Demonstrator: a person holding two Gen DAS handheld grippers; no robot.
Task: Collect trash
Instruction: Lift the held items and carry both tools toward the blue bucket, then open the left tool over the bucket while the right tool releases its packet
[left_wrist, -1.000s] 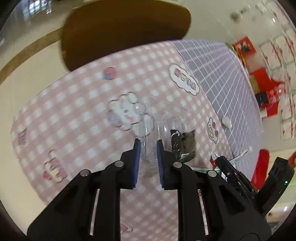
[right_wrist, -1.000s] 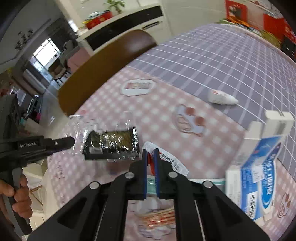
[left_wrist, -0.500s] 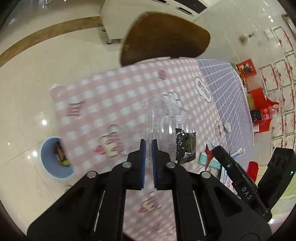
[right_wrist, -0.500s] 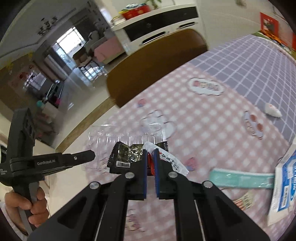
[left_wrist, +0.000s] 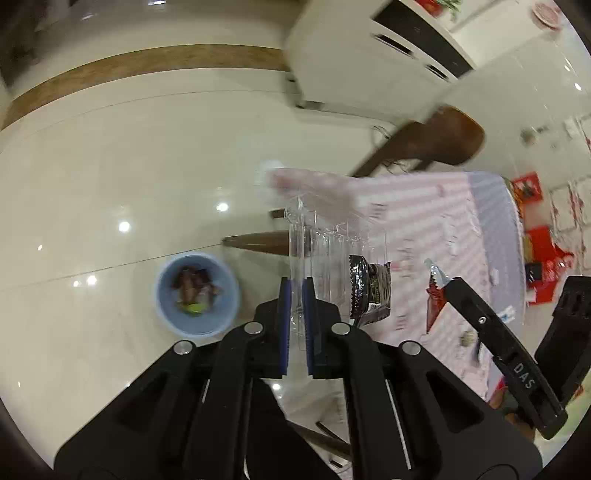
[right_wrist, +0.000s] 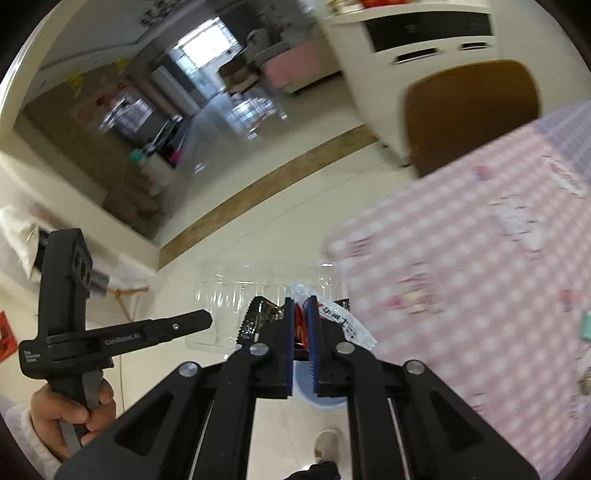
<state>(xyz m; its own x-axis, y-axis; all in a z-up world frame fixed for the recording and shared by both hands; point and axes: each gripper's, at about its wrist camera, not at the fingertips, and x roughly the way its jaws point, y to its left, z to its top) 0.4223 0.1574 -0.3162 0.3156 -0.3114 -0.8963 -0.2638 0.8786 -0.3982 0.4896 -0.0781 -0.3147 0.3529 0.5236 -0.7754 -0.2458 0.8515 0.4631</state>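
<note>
My left gripper (left_wrist: 296, 291) is shut on the edge of a clear plastic tray (left_wrist: 332, 243), which it holds in the air past the table's edge. A black snack wrapper (left_wrist: 369, 291) sits in that tray. My right gripper (right_wrist: 302, 310) is shut on a red and white wrapper (right_wrist: 343, 325), close beside the tray (right_wrist: 229, 295) and the black wrapper (right_wrist: 258, 317). On the floor below stands a blue bin (left_wrist: 197, 293) with some trash inside. Part of the bin (right_wrist: 325, 398) shows under the right fingers.
The table with the pink checked cloth (left_wrist: 424, 221) lies to the right, a brown chair (left_wrist: 443, 140) behind it. A white cabinet (left_wrist: 362, 62) stands further back on the glossy tile floor (left_wrist: 110, 166). A hand (right_wrist: 74, 413) grips the left gripper (right_wrist: 199, 319). A shoe (right_wrist: 327, 443) shows by the bin.
Both grippers have swung off the table toward the floor, carrying the tray and the wrapper. The left jaws tightened on the tray. The blue bin came into view below.
</note>
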